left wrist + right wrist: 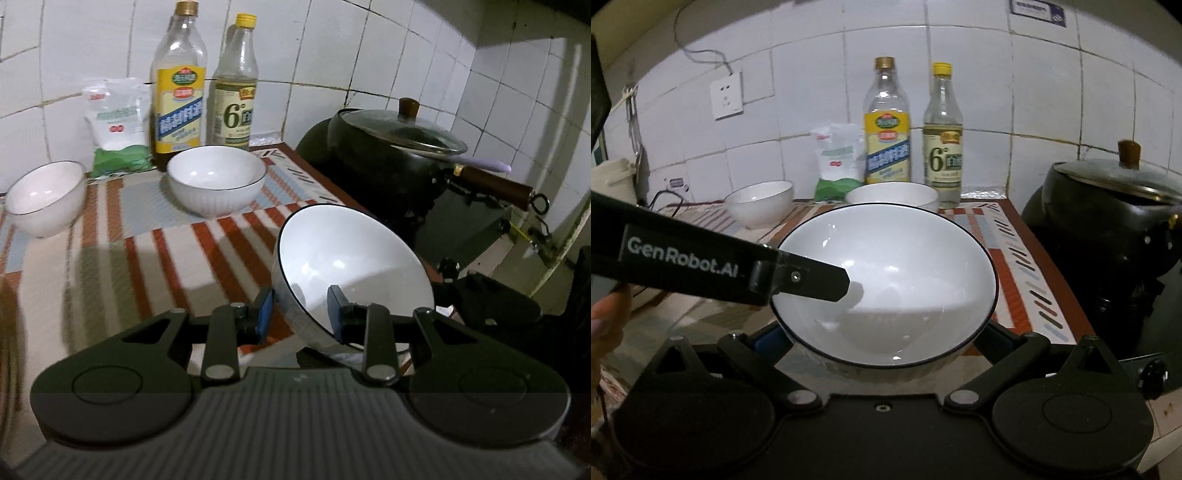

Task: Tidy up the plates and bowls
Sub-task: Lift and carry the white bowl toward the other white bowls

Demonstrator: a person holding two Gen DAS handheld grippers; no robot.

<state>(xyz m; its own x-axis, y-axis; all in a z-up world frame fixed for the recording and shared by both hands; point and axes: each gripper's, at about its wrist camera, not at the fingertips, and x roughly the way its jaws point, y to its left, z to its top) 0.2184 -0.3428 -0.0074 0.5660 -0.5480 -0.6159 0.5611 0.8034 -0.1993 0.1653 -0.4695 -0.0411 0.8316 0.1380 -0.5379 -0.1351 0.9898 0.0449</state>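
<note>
Ahead and well to the left of the left gripper's [301, 312] fingers: the left bowl [44, 199], upright on the striped mat [147, 258]. Straight ahead of those fingers, well apart from them: the mid bowl [216, 177], also upright, just in front of two bottles [207, 92]. Between the fingers themselves: the held bowl [351, 258], tilted, pinched by its wall near the rim at a narrow gap, one pad outside and one inside. Seen from the right wrist, the same held bowl [886, 280] fills the space between the right gripper's [880, 334] fingers, spread wide on either side of its lower wall; cannot tell whether those pads actually press, since the bowl hides the contact. To the right of both pairs of fingers, off the mat: a lidded wok [399, 147]. Looks like an early stage: three bowls well apart, none nested, no plates in view. Probably left to do: carry the held bowl to one of the others, seat it inside, then gather the third.
</note>
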